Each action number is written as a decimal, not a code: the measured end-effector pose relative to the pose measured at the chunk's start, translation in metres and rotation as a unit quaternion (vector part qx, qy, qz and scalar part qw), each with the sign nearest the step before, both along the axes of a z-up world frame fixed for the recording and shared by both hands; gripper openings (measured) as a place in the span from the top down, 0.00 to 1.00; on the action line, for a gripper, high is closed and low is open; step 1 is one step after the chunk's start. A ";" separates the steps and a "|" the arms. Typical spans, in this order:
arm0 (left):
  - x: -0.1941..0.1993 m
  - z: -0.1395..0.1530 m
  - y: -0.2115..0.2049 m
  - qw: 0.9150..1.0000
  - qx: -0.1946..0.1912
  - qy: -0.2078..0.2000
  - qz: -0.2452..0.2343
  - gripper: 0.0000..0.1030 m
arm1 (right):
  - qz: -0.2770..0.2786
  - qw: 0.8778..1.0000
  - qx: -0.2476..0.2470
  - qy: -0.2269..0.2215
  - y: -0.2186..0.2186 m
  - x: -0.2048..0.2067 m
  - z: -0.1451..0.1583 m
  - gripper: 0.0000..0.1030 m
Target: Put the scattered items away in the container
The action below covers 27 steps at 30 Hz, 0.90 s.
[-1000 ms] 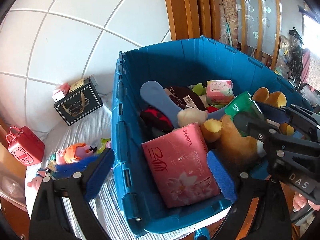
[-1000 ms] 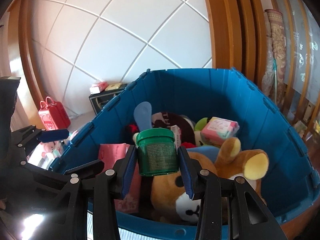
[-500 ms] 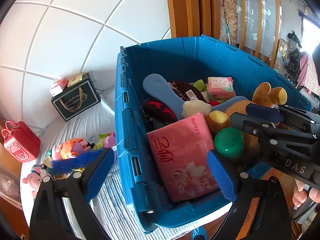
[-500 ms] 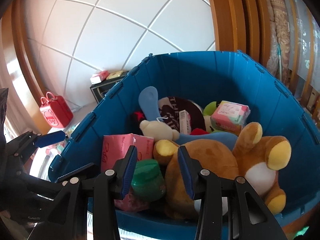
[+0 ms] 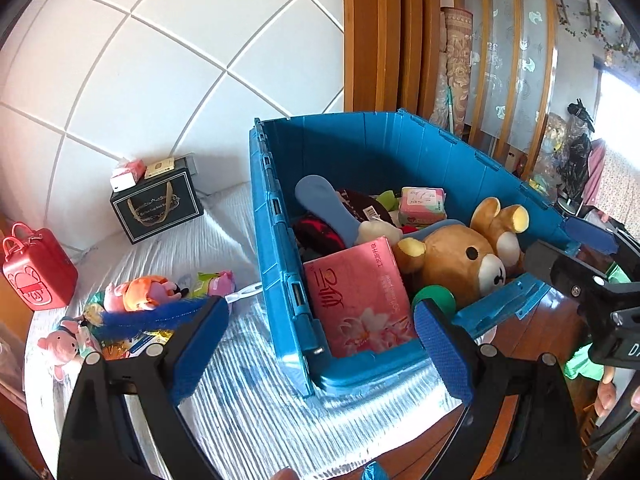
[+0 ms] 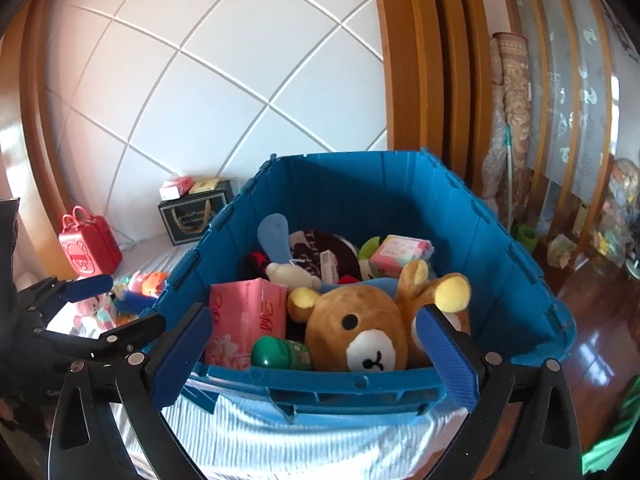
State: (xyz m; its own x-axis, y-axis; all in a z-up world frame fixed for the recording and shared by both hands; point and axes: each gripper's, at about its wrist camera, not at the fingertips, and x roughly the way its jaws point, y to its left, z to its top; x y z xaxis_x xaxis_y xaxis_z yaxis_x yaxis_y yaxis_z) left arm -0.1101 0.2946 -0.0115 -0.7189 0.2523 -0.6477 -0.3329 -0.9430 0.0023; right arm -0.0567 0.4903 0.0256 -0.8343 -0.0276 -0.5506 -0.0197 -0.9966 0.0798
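Right gripper (image 6: 316, 356): fingers spread wide, nothing between them, poised just short of the near rim of the blue container (image 6: 400, 390). Left gripper (image 5: 320, 354): fingers likewise wide apart and empty, straddling the container's near-left corner. Contents noted: a green jar (image 6: 280, 354) lying on its side just beyond the right gripper's fingertips, wedged between a pink tissue pack (image 6: 244, 320) and a brown bear plush (image 6: 368, 332); further items lie behind them. Outstanding work: a cluster of scattered toys, including an orange-and-pink plush (image 5: 140, 292) and a pink pig plush (image 5: 62, 346), lies on the white cloth (image 5: 256, 420) beyond the left gripper's left finger, outside the container. Judgement: the step in hand is to fetch the next loose item. Recommended practice: swing the left gripper leftward over the cluster, choose one item on top of the pile, descend with the fingers on either side of its body, and close firmly, as soft plush compresses and may slip. Keep the right gripper clear of the container rim. The small packets under the toys are too indistinct to identify.
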 end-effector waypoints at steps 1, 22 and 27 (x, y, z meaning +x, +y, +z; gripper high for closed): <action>0.005 0.002 -0.002 1.000 0.002 0.002 -0.001 0.08 | -0.006 1.000 0.003 -0.001 -0.002 0.005 0.003 0.00; 0.080 0.038 -0.055 0.998 0.035 0.037 0.048 0.08 | 0.004 0.999 0.039 0.016 -0.061 0.082 0.031 0.00; 0.085 0.039 -0.057 0.997 0.032 0.046 0.050 0.08 | 0.005 0.999 0.038 0.010 -0.063 0.082 0.029 0.00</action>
